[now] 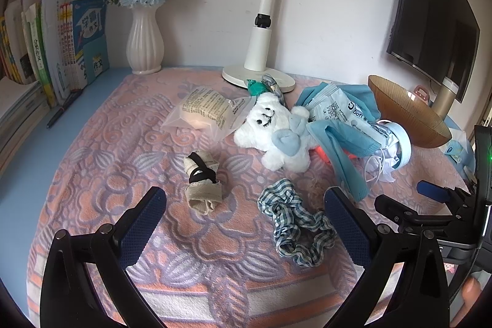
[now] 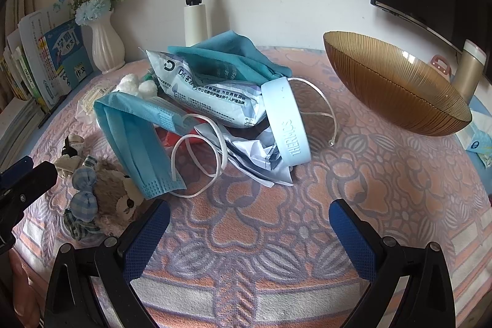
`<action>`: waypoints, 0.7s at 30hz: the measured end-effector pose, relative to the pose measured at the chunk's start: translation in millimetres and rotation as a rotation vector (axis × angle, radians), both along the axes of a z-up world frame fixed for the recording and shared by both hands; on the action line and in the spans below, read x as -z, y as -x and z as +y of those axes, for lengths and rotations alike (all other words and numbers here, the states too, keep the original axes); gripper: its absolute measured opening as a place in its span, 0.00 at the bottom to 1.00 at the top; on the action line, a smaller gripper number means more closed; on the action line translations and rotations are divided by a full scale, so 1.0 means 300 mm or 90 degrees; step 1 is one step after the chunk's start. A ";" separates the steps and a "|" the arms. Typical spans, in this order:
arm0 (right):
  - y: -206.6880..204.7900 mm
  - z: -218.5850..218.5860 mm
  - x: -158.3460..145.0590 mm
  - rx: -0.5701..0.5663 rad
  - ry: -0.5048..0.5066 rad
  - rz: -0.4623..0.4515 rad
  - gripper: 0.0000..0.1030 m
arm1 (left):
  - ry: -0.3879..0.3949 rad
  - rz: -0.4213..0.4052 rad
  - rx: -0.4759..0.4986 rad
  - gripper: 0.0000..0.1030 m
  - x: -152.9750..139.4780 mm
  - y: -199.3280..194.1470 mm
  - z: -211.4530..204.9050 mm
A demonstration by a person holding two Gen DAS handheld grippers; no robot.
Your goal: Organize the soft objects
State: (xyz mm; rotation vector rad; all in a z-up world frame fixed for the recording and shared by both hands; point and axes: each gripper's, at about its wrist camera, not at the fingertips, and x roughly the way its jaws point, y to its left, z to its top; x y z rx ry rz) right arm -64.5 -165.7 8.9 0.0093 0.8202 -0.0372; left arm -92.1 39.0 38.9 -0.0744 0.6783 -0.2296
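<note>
Soft things lie on a pink patterned towel (image 1: 101,149). A white plush bear (image 1: 273,131), a beige rolled cloth with a black band (image 1: 201,183) and a blue checked scrunchie (image 1: 295,223) lie before my left gripper (image 1: 243,205), which is open and empty. My right gripper (image 2: 249,220) is open and empty, just short of a blue face mask (image 2: 138,140), a tissue pack (image 2: 209,91) and a pale blue Thermos ring (image 2: 286,122). A brown plush bear with a checked bow (image 2: 104,195) lies at its left. An amber glass bowl (image 2: 396,91) stands at the right.
A white vase of flowers (image 1: 144,39), a row of books (image 1: 55,51) and a white lamp base (image 1: 258,73) stand at the back. A monitor (image 1: 430,14) is at the right. A clear packet (image 1: 203,112) lies behind the bear.
</note>
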 end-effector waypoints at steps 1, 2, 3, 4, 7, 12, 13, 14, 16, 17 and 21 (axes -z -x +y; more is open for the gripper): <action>-0.002 0.000 0.000 0.000 0.000 0.000 1.00 | 0.000 -0.001 0.000 0.99 0.000 0.000 0.000; -0.001 0.000 0.001 0.000 0.001 0.000 1.00 | 0.000 -0.001 0.000 0.99 0.000 0.001 0.000; -0.001 -0.002 0.001 0.000 0.000 0.000 1.00 | -0.001 -0.001 -0.001 0.99 0.000 0.000 0.000; 0.000 -0.002 0.001 0.000 0.000 -0.001 1.00 | 0.000 -0.001 0.000 0.99 0.000 0.000 0.001; -0.001 -0.003 0.001 -0.001 0.000 -0.001 1.00 | -0.001 0.000 0.000 0.99 0.000 -0.001 0.001; 0.001 0.005 0.002 -0.004 0.006 -0.002 1.00 | -0.001 0.001 0.001 0.99 0.003 0.001 0.000; 0.001 0.004 0.003 -0.005 0.006 -0.001 1.00 | -0.001 0.001 0.001 0.99 0.003 0.001 0.000; 0.001 0.005 0.003 -0.005 0.006 0.000 1.00 | -0.001 0.001 0.001 0.99 0.003 0.001 0.000; -0.001 0.003 0.004 -0.005 0.003 0.001 1.00 | -0.002 0.001 0.001 0.99 0.003 0.001 0.000; -0.001 0.003 0.004 -0.005 0.002 0.002 1.00 | -0.002 0.001 0.002 0.99 0.002 0.002 0.000; -0.001 0.003 0.005 -0.004 0.003 0.002 1.00 | -0.007 -0.001 0.003 0.99 0.007 0.006 -0.005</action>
